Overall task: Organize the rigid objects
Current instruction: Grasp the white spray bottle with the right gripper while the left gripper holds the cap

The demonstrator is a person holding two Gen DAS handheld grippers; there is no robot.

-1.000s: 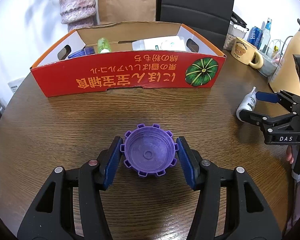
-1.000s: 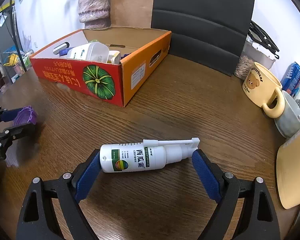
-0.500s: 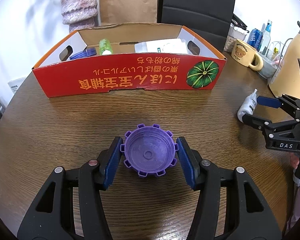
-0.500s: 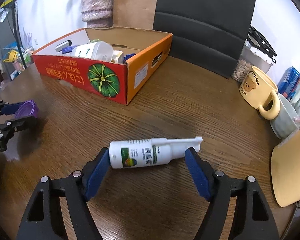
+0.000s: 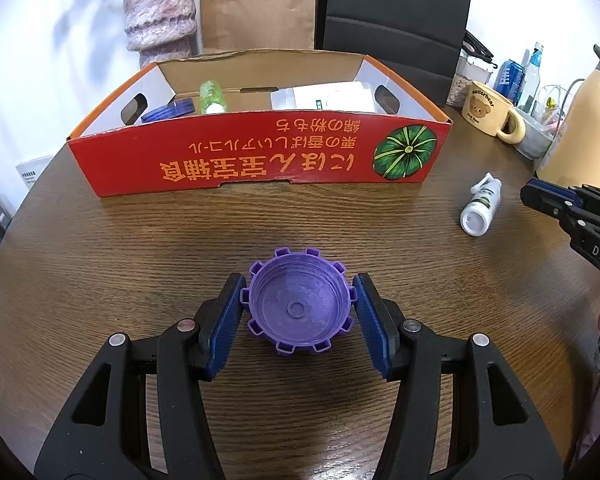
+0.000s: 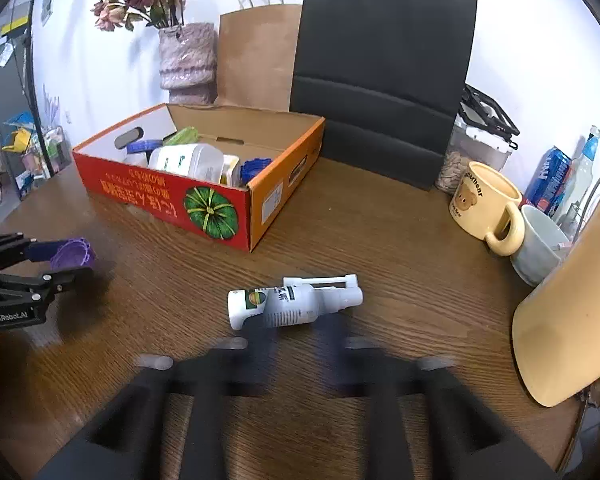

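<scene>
A purple toothed cap [image 5: 298, 304] sits mouth-up between the blue pads of my left gripper [image 5: 298, 308], which is shut on it; in the right wrist view the same cap [image 6: 74, 254] shows at far left. A white spray bottle [image 6: 296, 304] lies on its side on the wooden table, free, just beyond my right gripper [image 6: 292, 340]. That gripper is blurred, its jaws closing with nothing between them. From the left wrist view the bottle [image 5: 482, 208] lies apart from the right gripper [image 5: 530, 196]. The red cardboard box [image 5: 260, 168] holds several items.
A cream bear mug [image 6: 484, 200], a white bowl [image 6: 540, 244] and a yellow kettle [image 5: 588, 120] crowd the table's right side. Behind the box [image 6: 140, 188] stand a vase [image 6: 186, 60], a brown paper bag [image 6: 256, 56] and a black bag [image 6: 380, 80].
My right gripper drew back and up from the spray bottle and its jaws came together empty; the bottle stayed on the table, slightly turned. The left gripper and cap have not moved.
</scene>
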